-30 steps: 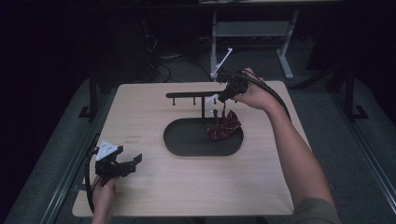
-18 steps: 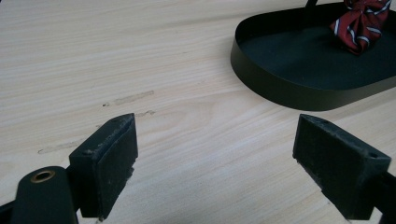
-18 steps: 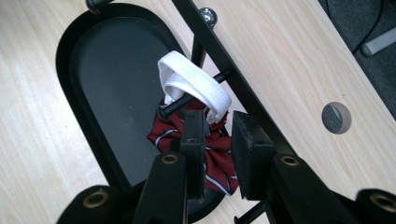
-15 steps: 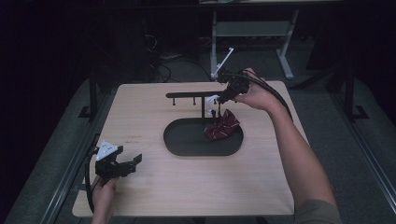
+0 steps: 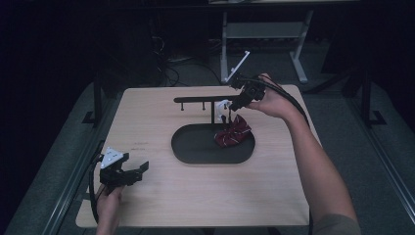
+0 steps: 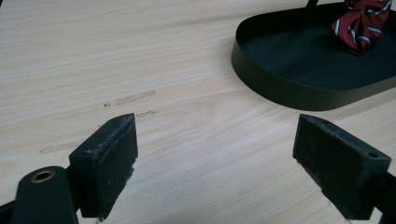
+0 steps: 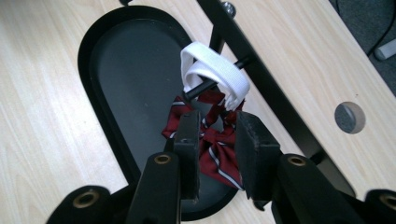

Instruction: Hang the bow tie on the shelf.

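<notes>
R claw (image 7: 214, 140) jaws just opening, red bow tie (image 7: 219, 149) between, unclamped; L claw (image 6: 215, 158) wide apart.

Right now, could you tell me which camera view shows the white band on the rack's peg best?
The right gripper view: the white band is close and sharp, looped over a black peg above the red striped bow. The high view shows it as a small white patch on the rack. In the left gripper view I cannot make it out.
</notes>
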Tool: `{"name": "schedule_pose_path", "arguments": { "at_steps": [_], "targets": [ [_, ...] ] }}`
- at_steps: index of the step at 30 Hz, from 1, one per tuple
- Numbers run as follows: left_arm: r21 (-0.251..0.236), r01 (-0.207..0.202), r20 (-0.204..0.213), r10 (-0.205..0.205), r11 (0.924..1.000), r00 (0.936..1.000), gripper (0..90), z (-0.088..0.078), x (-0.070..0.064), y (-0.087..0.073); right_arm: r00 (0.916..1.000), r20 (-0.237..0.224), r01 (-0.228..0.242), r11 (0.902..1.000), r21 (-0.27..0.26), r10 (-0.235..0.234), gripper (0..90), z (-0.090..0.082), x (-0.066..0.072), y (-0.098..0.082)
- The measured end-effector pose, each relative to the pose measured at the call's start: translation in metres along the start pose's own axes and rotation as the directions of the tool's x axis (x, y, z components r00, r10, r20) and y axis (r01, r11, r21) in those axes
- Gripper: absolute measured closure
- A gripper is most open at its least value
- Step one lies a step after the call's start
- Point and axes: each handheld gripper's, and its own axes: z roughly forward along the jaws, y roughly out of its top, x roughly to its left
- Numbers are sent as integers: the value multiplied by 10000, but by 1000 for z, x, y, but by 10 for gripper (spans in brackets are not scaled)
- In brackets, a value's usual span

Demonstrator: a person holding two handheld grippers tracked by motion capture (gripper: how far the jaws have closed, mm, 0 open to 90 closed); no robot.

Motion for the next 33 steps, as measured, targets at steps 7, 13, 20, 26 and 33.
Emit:
{"name": "schedule_pose_path", "arguments": {
  "at_steps": [7,13,20,26,33],
  "targets": [
    [27,-33,-2,33,10000,10000,135,0,0,0,9999,-124,-54,9999,-162,52,684,0,1,-6],
    [6,-34,2,34,10000,10000,135,0,0,0,9996,-211,-165,9997,-200,161,678,1,1,-10],
    [-29,25,-1,-25,10000,10000,135,0,-1,0,9991,-339,-249,9993,-291,239,670,3,1,-16],
    [-21,38,-7,-38,10000,10000,136,0,-1,0,9991,-379,-218,9988,-433,202,668,3,2,-18],
    [0,-67,4,67,10000,10000,135,0,-2,0,9987,-446,-282,9984,-495,259,662,4,4,-21]
  ]
}}
